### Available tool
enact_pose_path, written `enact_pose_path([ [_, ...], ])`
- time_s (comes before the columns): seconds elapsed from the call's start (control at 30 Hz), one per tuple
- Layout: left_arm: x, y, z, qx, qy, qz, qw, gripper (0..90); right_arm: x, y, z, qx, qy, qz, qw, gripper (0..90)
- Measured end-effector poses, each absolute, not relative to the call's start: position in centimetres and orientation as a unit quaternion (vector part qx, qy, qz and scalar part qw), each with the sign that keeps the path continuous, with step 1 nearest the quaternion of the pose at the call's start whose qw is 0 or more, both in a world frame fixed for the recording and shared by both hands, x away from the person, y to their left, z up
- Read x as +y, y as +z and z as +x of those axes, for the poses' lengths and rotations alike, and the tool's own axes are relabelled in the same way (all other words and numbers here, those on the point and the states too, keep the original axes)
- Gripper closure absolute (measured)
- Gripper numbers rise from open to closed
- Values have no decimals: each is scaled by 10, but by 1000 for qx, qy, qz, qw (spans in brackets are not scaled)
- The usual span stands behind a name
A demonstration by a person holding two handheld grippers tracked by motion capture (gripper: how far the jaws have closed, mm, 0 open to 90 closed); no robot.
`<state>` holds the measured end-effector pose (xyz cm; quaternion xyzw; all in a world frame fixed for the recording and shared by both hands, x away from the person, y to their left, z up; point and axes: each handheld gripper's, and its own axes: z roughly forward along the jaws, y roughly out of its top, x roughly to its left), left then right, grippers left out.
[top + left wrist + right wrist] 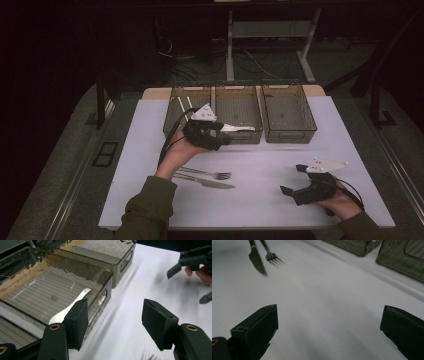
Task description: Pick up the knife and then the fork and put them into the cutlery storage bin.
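Far left of the left claw (227, 134): two white sticks (184, 107) leaning in the left bin (172, 115).

Left claw: hovering over the front wall of the middle bin (260, 131), jaws apart with nothing between them. Just beyond the near jaw, in the left gripper view: a white spoon (68, 307) lying flat on the ribbed floor of that bin (106, 277), handle pointing away, no pad touching it. In the high view: spoon (239, 128) just past the claw tips, inside the bin, near its front wall. Between the pads (160, 325) in the left gripper view: bare white mat (130, 322).

Below the left claw, near the sleeve: fork (207, 173) and knife (207, 182) side by side on the mat (260, 205), tips pointing right, well apart from both claws.

Right of the left claw: right bin (314, 120), just beside the middle one.

Right claw (294, 179): low over the mat near its front right corner, held level, jaws wide, gripping nothing. Ahead of it in the right gripper view, far off to the upper left: knife (257, 258) and fork (270, 255). Ahead to the upper right: bin walls (397, 262). Between its pads (259, 327): bare mat (324, 322) with a faint ring mark (315, 279).
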<state>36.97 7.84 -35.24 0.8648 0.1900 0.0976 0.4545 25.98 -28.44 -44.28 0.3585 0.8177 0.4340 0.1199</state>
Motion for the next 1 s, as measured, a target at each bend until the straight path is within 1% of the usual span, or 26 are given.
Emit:
enact_pose_path([
  [0.27,105,-371,349,211,101,864,446,403,-284,-443,261,817,433,361,119,15],
  [0.3,110,-373,346,214,102,864,444,422,-284,-443,260,818,432,363,114,15],
  [0.4,123,-381,339,222,100,863,443,478,-285,-443,261,818,433,360,119,15],
  [0.5,136,-387,333,226,98,866,436,553,-284,-443,261,817,433,362,119,15],
  [0.67,154,-396,326,231,101,875,412,660,-284,-443,261,818,431,362,119,15],
  [0.83,173,-409,322,255,102,882,382,780,-284,-443,260,817,434,362,120,15],
  [1.0,199,-419,320,284,109,882,360,865,-285,-443,260,817,432,362,121,15],
])
